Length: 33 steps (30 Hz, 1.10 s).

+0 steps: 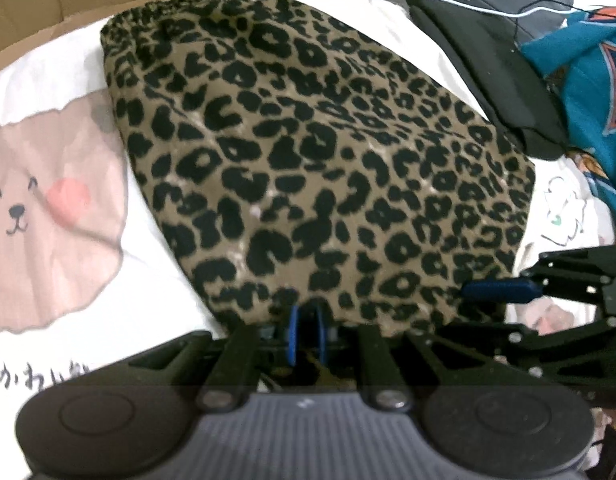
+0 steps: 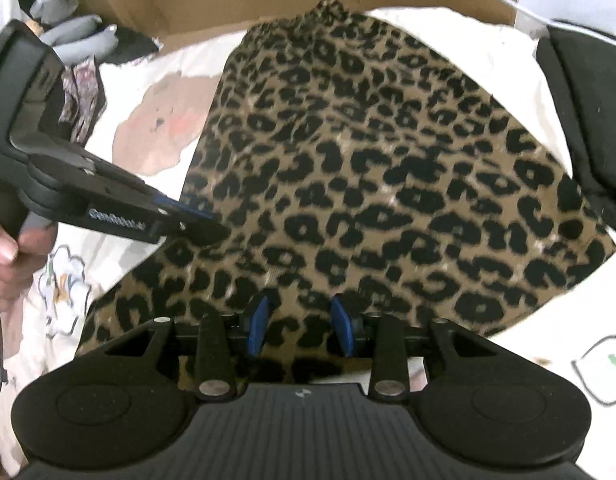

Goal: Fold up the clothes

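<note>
On one white sheet (image 1: 155, 288), one leopard-print skirt (image 1: 308, 160), two hand-held grippers at its hem

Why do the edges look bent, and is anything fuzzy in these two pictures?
Fisheye lenses curve the edges in both views. Left wrist view: the leopard-print garment is softly blurred and the gripper housing along the bottom is dim. Right wrist view: the print is a little sharper, and the left gripper casts a small shadow on the cloth.
</note>
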Tool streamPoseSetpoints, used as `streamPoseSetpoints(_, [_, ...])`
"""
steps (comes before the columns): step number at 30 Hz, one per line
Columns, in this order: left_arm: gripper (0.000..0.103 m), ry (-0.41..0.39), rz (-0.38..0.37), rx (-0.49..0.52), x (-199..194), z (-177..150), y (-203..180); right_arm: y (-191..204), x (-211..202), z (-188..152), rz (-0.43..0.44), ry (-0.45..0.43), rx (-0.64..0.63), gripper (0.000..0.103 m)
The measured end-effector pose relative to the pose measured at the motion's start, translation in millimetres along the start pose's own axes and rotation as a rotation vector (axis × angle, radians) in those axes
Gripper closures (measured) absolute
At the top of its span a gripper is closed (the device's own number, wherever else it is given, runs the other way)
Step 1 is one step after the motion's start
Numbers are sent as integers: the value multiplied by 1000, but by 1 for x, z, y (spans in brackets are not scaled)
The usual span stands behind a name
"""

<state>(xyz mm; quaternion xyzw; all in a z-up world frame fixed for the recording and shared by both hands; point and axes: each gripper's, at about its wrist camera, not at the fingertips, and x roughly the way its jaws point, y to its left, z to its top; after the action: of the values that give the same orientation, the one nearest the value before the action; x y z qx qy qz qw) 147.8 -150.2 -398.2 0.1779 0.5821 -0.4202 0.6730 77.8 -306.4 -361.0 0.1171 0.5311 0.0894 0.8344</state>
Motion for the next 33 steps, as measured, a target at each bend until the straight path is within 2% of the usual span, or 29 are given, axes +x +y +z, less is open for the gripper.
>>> streamPoseSetpoints(3, [93,12,-32,-7,-7,-10,1,4,-3,-3,6,18,9,61])
streamPoseSetpoints(8, [93,-20,-55,-21,-32,-24,7,18,-18,-2,8,6,-17,61])
streamPoseSetpoints(14, [93,-75,-56,-62,-64,-38,28,45,-36,4,39,-8,-83,61])
streamPoseSetpoints(19, [90,-80,-59,-90,-77,-56,45,70,-48,4,61,6,-158,58])
streamPoseSetpoints(20, [90,-76,-62,-94,-77,-60,48,74,-49,3,67,6,-170,58])
streamPoseSetpoints(23, [90,-53,-84,-119,-70,-73,55,89,-50,-2,84,16,-216,48])
streamPoseSetpoints(27, [89,-23,-110,-126,-63,-88,58,107,-46,-11,88,40,-289,46])
streamPoseSetpoints(29, [81,-14,-135,-120,-60,-93,55,115,-43,-16,81,54,-327,46])
streamPoseSetpoints(33, [76,9,-163,-86,-49,-98,44,131,-36,-26,66,81,-402,41])
